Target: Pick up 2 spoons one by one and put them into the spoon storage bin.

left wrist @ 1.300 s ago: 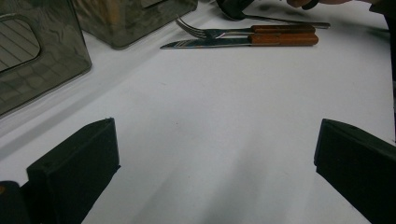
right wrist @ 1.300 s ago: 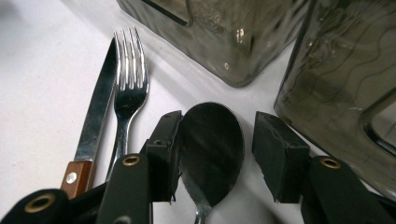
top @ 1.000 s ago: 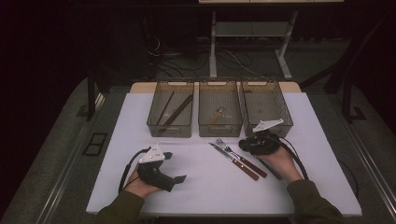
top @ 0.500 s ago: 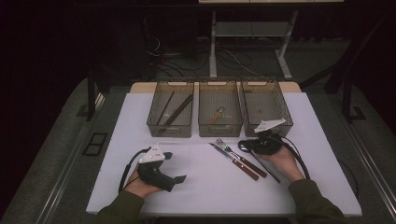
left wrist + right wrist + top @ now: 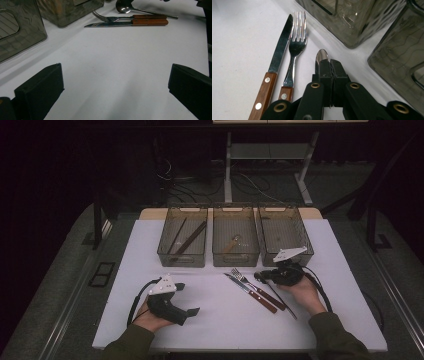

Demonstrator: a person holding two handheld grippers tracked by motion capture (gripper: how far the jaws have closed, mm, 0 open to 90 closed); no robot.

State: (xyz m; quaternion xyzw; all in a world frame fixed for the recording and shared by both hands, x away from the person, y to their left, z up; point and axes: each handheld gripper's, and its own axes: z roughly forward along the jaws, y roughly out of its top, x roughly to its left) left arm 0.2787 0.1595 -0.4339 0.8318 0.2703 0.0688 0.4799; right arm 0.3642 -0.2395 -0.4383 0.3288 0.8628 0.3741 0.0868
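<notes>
**Right jaws closed at the spoon's neck, left jaws wide and empty**

My right gripper [image 5: 263, 276] has just been closing, and in the right gripper view its jaws now meet at the neck of the spoon [image 5: 321, 56]. They cover the neck itself, so I cannot make out how much metal sits between the pads; I read it as a pinch on the spoon. The bowl pokes out beyond the tips, and the spoon's handle is hidden below my gripper. It lies on the white table [image 5: 220, 320] just beside the fork [image 5: 296, 50] and the knife [image 5: 279, 51], in front of the bins.

My left gripper [image 5: 186, 299] rests near the table's front edge, jaws spread wide with bare table between them.

The three smoky bins [image 5: 235, 256] are cut off in both gripper views. From above, dark long pieces lie in the left bin and something small in the middle one; I cannot identify them. I can read no writing anywhere.
</notes>
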